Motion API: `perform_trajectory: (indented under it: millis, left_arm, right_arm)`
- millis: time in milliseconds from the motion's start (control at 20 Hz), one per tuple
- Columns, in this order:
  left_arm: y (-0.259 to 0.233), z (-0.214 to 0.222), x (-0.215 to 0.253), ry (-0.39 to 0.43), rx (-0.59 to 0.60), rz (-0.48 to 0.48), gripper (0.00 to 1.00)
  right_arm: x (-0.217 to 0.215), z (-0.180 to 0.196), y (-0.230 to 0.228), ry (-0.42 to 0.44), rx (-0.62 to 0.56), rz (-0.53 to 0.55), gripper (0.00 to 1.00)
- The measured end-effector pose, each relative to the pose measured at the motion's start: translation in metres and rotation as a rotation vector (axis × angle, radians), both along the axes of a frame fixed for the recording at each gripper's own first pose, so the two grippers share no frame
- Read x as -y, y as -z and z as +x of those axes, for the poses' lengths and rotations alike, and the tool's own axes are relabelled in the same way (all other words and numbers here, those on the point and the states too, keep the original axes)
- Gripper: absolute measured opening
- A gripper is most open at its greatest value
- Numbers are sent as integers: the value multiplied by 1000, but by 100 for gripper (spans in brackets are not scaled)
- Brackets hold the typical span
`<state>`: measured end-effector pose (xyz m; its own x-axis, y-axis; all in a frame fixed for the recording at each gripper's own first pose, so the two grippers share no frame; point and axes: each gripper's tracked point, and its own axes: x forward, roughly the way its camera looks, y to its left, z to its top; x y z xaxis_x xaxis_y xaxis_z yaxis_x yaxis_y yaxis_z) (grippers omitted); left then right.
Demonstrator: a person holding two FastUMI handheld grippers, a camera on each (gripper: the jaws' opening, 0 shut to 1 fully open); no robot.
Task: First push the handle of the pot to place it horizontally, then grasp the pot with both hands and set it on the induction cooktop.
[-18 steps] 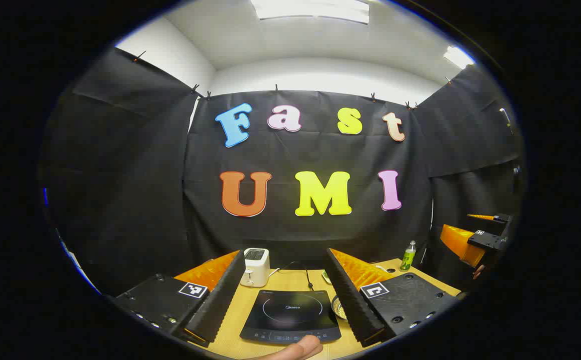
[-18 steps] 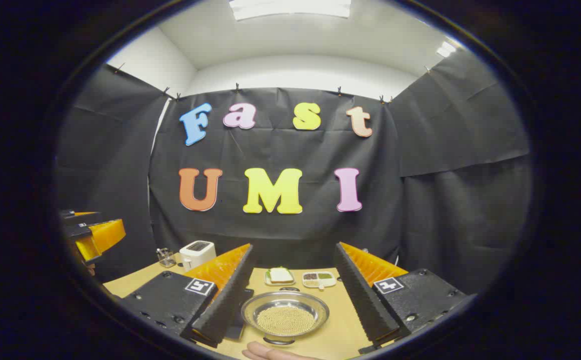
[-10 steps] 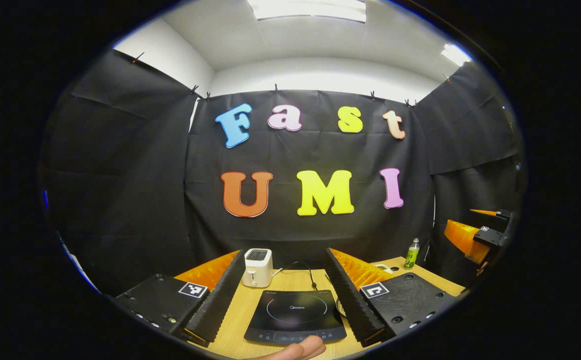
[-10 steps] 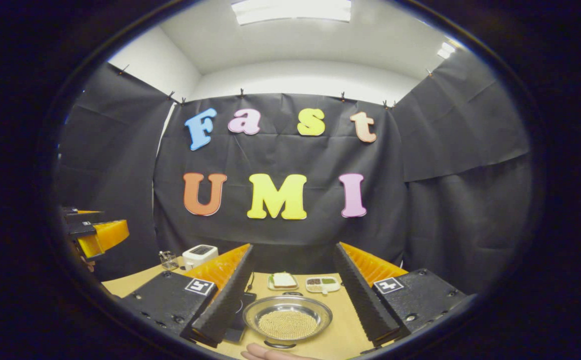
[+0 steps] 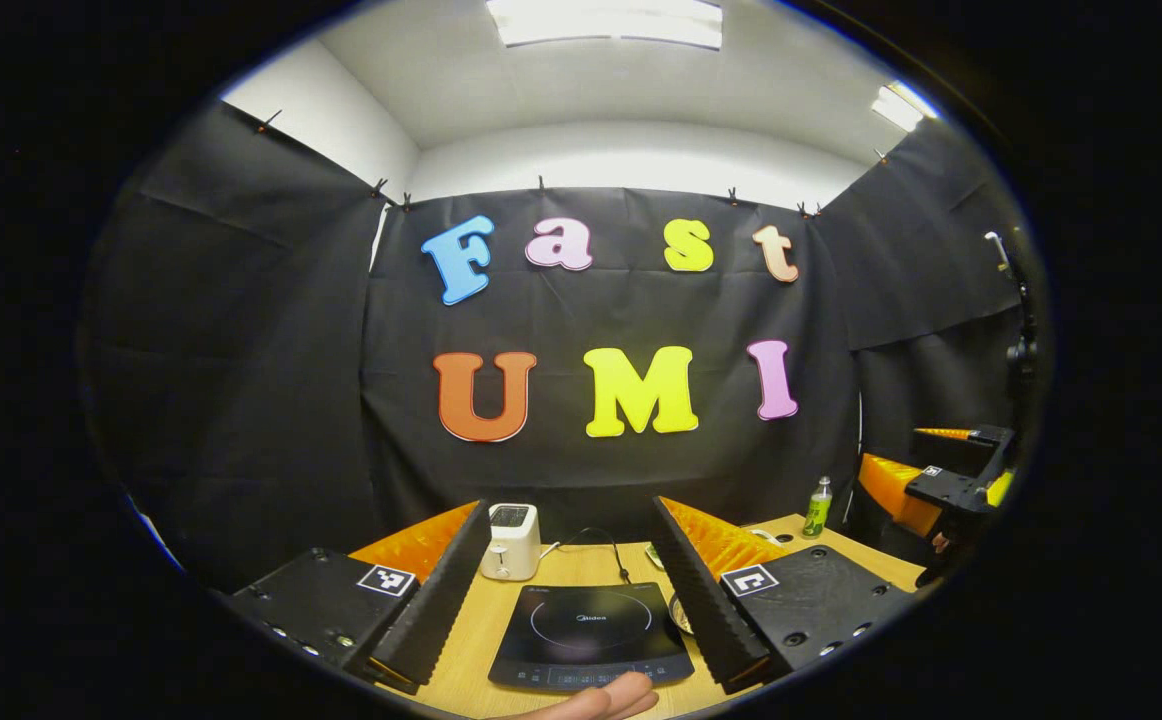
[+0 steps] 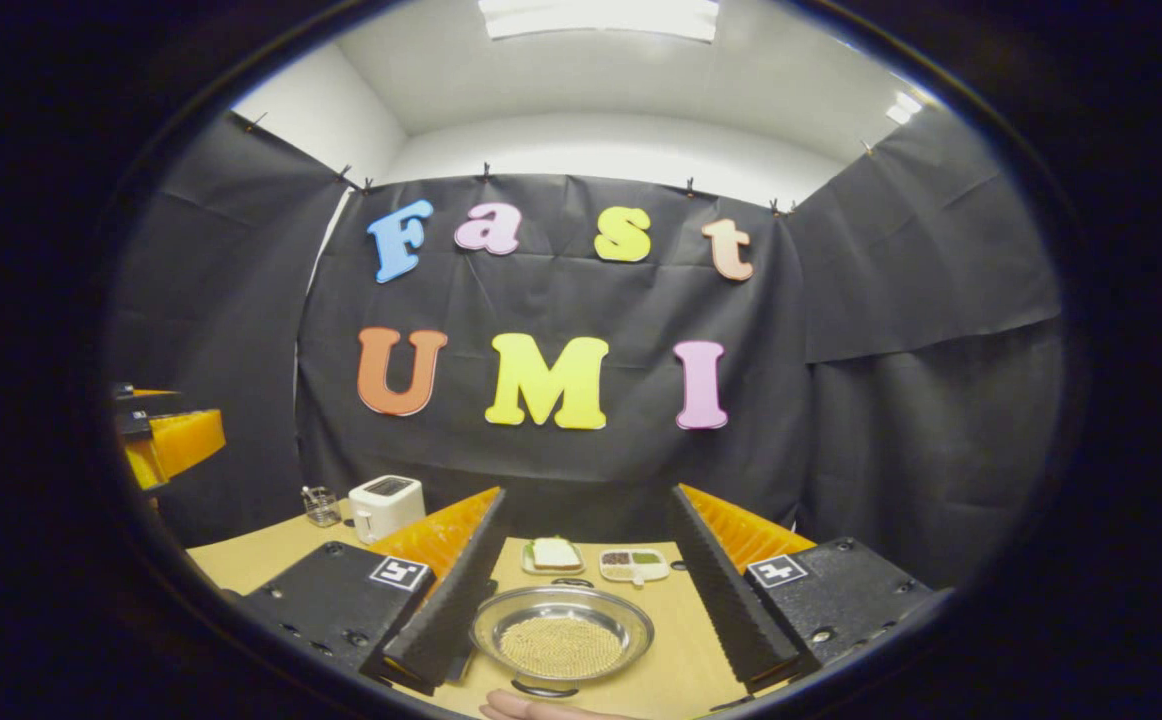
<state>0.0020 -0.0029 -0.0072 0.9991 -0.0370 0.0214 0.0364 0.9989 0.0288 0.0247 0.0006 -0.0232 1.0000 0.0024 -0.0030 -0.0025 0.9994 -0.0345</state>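
A shallow steel pot holding small yellowish grains sits on the wooden table. One dark loop handle points toward me and the other points away. My right gripper hovers open above it, one finger on each side, touching nothing. The black induction cooktop lies flat between the fingers of my left gripper, which is open and holds nothing. A sliver of the pot's rim peeks past the right finger there. The right gripper also shows at the far right.
A white toaster stands behind the cooktop with a cord beside it. A green bottle is at the back right. Behind the pot are a sandwich plate, a condiment dish and a glass holder. A fingertip shows at the bottom edge.
Both views have shifted only slightly. The pot and the cooktop stay where they were, and both grippers remain open.
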Motion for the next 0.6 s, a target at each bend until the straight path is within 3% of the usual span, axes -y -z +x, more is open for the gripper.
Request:
perform_trajectory:
  millis: [50,100,150,200,250,300,600]
  left_arm:
    - [3,0,0,2,-6,6,86]
    - [5,-1,0,0,-9,16,95]
    - [7,0,-1,-2,-11,29,95]
    - [12,-1,0,-5,-13,42,85]
    - [14,-2,-1,-11,-14,52,85]
    - [15,-2,-1,-18,-13,56,94]
    - [20,-7,1,-8,-12,41,96]
  right_arm:
    - [0,4,8,2,-17,1,96]
    - [-1,8,14,3,-33,4,96]
    - [-3,11,21,2,-51,13,96]
    - [-5,16,29,-1,-70,25,96]
    - [-5,20,38,0,-94,34,96]
    - [-6,24,47,1,-116,39,96]
    - [-11,52,101,2,-232,48,96]
